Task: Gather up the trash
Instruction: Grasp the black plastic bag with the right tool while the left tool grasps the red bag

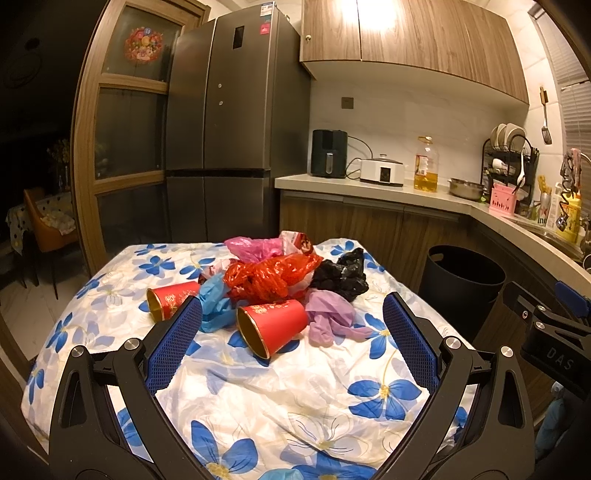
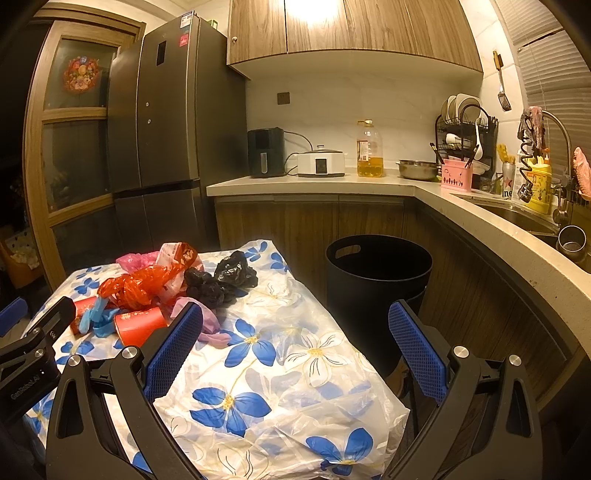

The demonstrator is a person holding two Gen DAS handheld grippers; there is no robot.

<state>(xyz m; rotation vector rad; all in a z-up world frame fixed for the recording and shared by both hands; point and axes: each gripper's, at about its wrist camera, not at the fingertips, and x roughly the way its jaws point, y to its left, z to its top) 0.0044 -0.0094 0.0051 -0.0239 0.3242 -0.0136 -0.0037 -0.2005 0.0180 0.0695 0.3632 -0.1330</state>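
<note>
My left gripper [image 1: 291,325]: lower frame, level, jaws wide, empty. Trash pile [image 1: 280,280], centre, on floral cloth [image 1: 295,398]; its rear items overlap indistinctly. My right gripper [image 2: 295,332]: likewise spread, empty. Black bin [image 2: 376,273], centre-right, base hidden.

A dim kitchen lit warmly from above: a tall grey fridge [image 1: 221,110] stands beside a wood-framed glass door [image 1: 125,110], wood wall cabinets [image 2: 351,29] hang over a pale L-shaped counter [image 2: 314,182], white backsplash behind.

"DAS" on right gripper [image 1: 550,354] body, "GenRobot.AI" on left gripper [image 2: 26,384] body, "ine" on can [image 2: 508,182]
</note>
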